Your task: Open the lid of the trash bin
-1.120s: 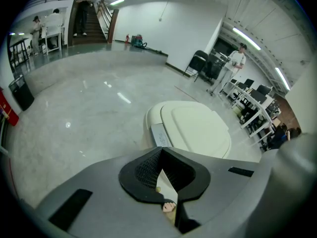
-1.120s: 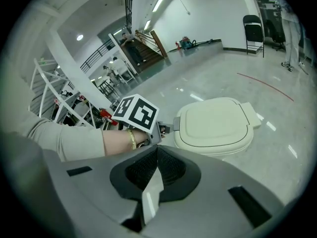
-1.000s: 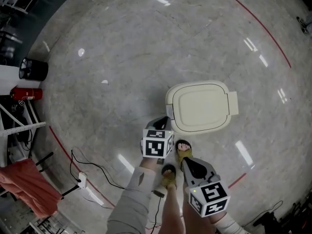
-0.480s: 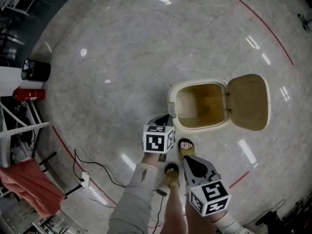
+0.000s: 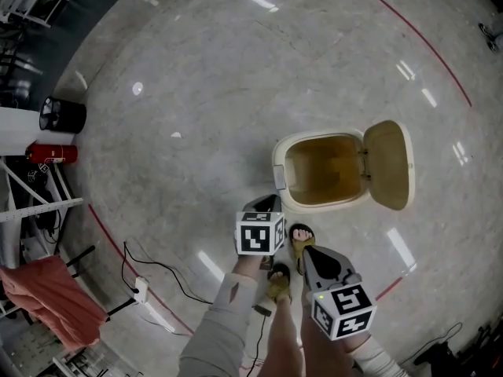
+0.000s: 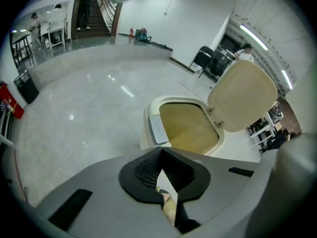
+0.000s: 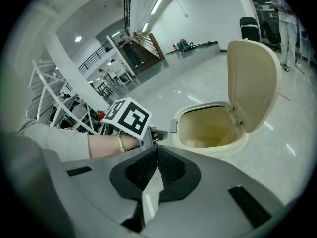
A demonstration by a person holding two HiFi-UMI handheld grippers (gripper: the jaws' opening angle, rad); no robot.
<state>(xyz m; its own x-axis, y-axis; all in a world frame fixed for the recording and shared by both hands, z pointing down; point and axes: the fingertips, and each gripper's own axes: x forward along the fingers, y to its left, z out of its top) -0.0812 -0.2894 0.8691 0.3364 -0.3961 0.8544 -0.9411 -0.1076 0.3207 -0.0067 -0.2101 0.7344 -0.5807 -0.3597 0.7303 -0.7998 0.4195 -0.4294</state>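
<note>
A cream trash bin (image 5: 280, 158) stands on the floor just ahead of me, its mouth open and its inside bare. The lid (image 5: 387, 165) is swung up on the right-hand hinge and stands nearly upright (image 6: 242, 94) (image 7: 252, 83). A grey press pad (image 6: 159, 128) sits on the bin's near rim. My left gripper (image 5: 266, 204) is shut and empty, its tips just short of that rim. Lower and to the right, my right gripper (image 5: 309, 253) is also shut on nothing, farther back from the bin (image 7: 210, 128).
My sandalled feet (image 5: 298, 237) are between the grippers. A black round bin (image 5: 63, 115), a red extinguisher (image 5: 51, 154), white racks and a red cloth (image 5: 43, 301) line the left. A cable and power strip (image 5: 140, 291) lie on the floor at lower left.
The bin's lid went from flat shut to thrown wide open, and has now come back to stand more upright. Both grippers have hardly shifted.
</note>
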